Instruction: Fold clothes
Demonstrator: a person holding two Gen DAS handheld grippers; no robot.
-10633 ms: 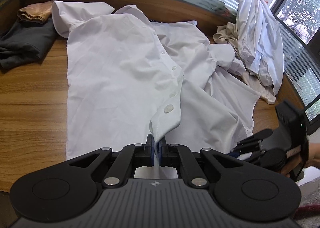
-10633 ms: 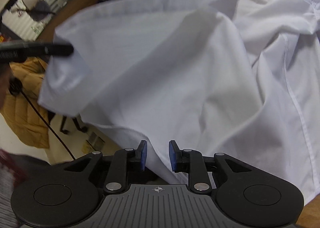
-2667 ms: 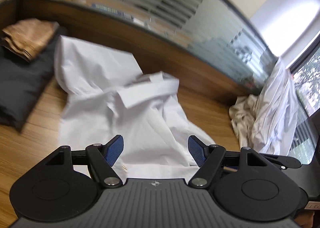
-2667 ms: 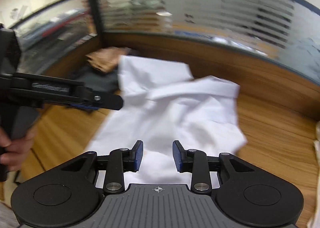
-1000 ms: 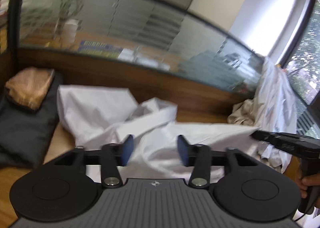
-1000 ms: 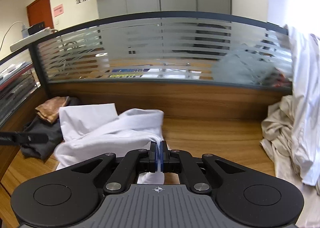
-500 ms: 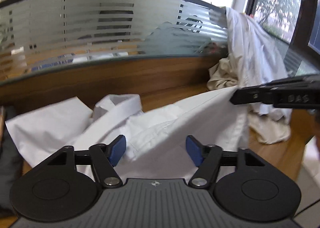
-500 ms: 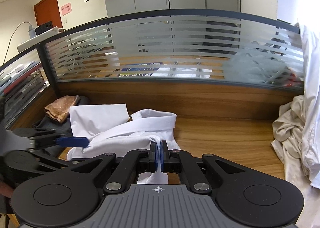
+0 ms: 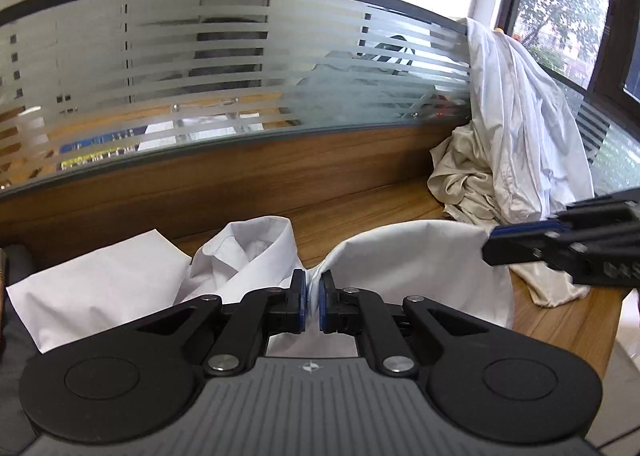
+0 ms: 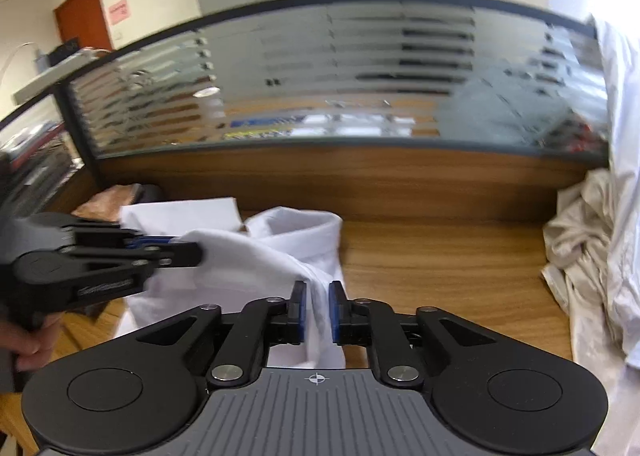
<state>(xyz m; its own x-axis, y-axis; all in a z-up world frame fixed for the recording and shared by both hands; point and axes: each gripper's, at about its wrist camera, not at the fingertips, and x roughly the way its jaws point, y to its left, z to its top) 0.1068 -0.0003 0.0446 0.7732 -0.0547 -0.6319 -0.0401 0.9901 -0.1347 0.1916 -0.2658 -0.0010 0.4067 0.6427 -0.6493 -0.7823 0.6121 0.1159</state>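
Left wrist view, far left edge: we see a dark garment (image 9: 10, 340) on the desk (image 9: 384, 212), w/ the white shirt (image 9: 100, 280) spread beside it at lower left. Shirt collar (image 9: 256, 252) stands up near frame centre, just above our left hand-held gripper (image 9: 314, 306). Its blue pads are nearly together w/ a fold of shirt fabric pinched between them. From there the cloth rises in a lifted span toward the right hand-held gripper (image 9: 494, 242) at mid-right, which is clamped on the other end of that edge. Upper right: a pile of white and beige clothes (image 9: 508, 144) leans on the striped glass partition (image 9: 240, 76).

Right wrist view, left side: the left hand-held gripper (image 10: 192, 248) grips shirt cloth; a tan garment (image 10: 108, 202) lies behind it. Centre: shirt (image 10: 296, 232) w/ collar up on the desk. Bottom centre: right hand-held gripper (image 10: 318, 310), jaws a little apart, cloth running between the pads; we can't tell if they still press it here. Far right: the clothes pile (image 10: 588, 248).
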